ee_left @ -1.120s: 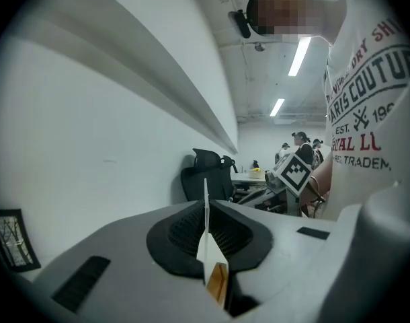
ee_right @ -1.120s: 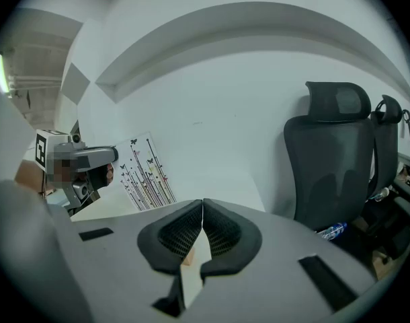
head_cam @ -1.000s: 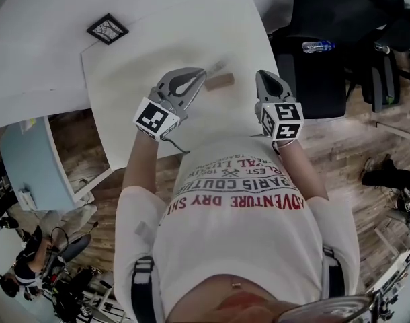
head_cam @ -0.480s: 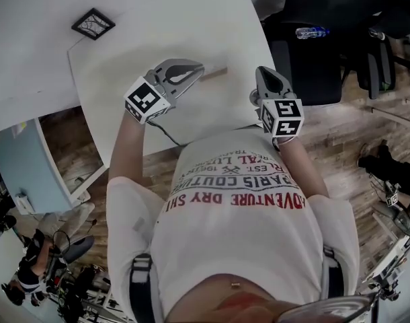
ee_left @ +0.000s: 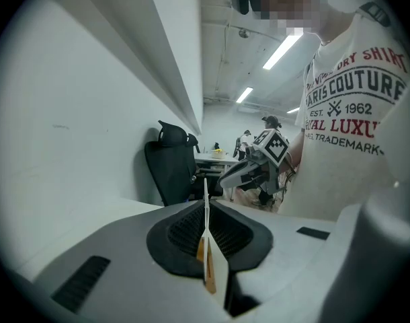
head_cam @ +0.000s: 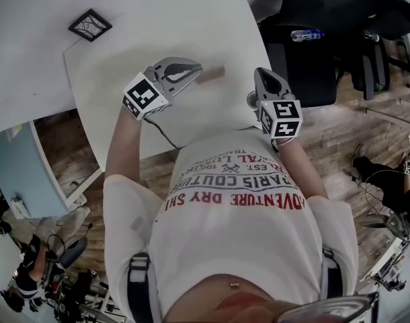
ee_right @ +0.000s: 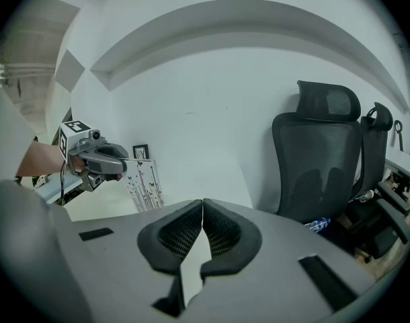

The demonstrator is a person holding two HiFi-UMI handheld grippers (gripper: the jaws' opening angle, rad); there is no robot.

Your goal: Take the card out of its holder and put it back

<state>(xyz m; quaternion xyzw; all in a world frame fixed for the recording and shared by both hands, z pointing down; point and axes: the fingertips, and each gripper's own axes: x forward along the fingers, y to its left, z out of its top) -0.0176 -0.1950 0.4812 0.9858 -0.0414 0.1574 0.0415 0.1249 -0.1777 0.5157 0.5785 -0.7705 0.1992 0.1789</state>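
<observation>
My left gripper (head_cam: 197, 68) is shut on a thin white card (ee_left: 206, 244), which I see edge-on between the pads in the left gripper view. In the right gripper view the card (ee_right: 143, 184) is a white printed sheet hanging from that gripper (ee_right: 121, 165) toward the table. A small brown holder (head_cam: 213, 73) lies on the white table (head_cam: 158, 19) right at the left gripper's tips. I cannot tell whether the card's lower edge sits in it. My right gripper (head_cam: 260, 73) hovers to the right of the holder, shut (ee_right: 202, 204) with nothing between its pads.
A small black square frame (head_cam: 89, 24) lies at the far left of the table. Black office chairs (head_cam: 312, 59) and a water bottle (head_cam: 306, 36) stand past the table's right edge. A pale blue cabinet (head_cam: 23, 173) stands on the floor at the left.
The left gripper has dropped and tipped flatter, bringing the card down to the brown holder. The right gripper has stayed in place.
</observation>
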